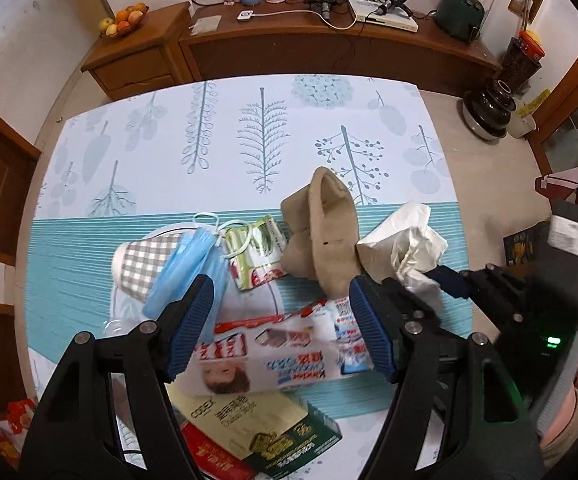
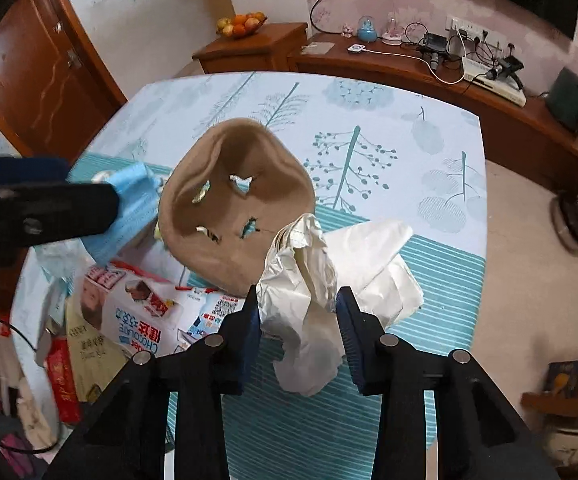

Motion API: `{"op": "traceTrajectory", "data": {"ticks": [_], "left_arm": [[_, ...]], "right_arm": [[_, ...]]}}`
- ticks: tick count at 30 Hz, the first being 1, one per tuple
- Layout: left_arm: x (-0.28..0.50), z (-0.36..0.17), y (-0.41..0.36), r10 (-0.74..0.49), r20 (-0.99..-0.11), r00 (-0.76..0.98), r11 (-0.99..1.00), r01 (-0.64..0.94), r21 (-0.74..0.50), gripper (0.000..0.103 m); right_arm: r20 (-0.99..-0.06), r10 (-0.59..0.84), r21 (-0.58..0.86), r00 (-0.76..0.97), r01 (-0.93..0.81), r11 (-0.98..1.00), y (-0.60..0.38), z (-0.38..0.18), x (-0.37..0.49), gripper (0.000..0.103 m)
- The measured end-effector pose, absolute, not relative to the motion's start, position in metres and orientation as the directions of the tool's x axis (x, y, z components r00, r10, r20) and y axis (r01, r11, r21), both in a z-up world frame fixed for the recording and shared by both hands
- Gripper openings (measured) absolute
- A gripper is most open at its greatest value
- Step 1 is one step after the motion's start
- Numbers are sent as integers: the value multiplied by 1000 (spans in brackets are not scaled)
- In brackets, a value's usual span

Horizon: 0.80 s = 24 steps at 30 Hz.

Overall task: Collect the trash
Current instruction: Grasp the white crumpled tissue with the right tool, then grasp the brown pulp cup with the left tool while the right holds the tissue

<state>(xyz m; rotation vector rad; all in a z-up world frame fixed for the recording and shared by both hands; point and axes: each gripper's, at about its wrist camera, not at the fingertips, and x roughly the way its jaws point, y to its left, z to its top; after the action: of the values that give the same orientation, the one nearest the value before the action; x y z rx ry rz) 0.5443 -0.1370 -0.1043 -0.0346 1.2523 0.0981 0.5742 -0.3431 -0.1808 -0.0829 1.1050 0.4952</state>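
Note:
A pile of trash lies on the leaf-patterned tablecloth. It holds a brown pulp cup carrier, a blue face mask, a checked paper cup, a green-and-white wrapper and a large chocolate wrapper. My left gripper hangs open over the chocolate wrapper, its left finger beside the mask. To the right of the carrier, my right gripper is shut on crumpled white paper.
Flat cartons, one yellow, one green and one red, lie at the table's near edge. A wooden cabinet with cables and chargers runs along the far wall, with a fruit bowl on a side unit. More bags sit low on the left.

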Motion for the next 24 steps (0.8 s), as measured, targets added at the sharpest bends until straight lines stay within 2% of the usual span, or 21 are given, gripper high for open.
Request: {"op": "traceTrajectory", "data": {"ticks": [5,9,11,13,16,17,24], "left_arm": [[564,-126,-141,50,-960,276,994,-103,22,68],[575,-141,-143,43,-967,252,993,-114,14,66],[580,-148,-145,37,-969,243,993,-117,9,51],[582,-152,-146,25,-972,233,993,-119,-4,28],[582,-155,-151,48,-971,235,993,-120,20,11],[581,-155,-153,65,-968,243,993,-114,38,8],[564,-133,-151,93,-943,320,992,-112,60,8]], "right_arm": [[-848,417,306,327,-342,889,-368,-181,583,27],[-840,436,343,322,-307,888,-381,-184,585,27],[-836,444,354,323,-301,885,-384,-181,580,27],[-832,449,360,325,-299,884,-386,-181,579,27],[-828,455,370,328,-291,882,-388,-179,574,26],[-826,458,374,329,-287,882,-389,-179,573,26],[-816,466,395,341,-259,882,-395,-169,565,24]]}}
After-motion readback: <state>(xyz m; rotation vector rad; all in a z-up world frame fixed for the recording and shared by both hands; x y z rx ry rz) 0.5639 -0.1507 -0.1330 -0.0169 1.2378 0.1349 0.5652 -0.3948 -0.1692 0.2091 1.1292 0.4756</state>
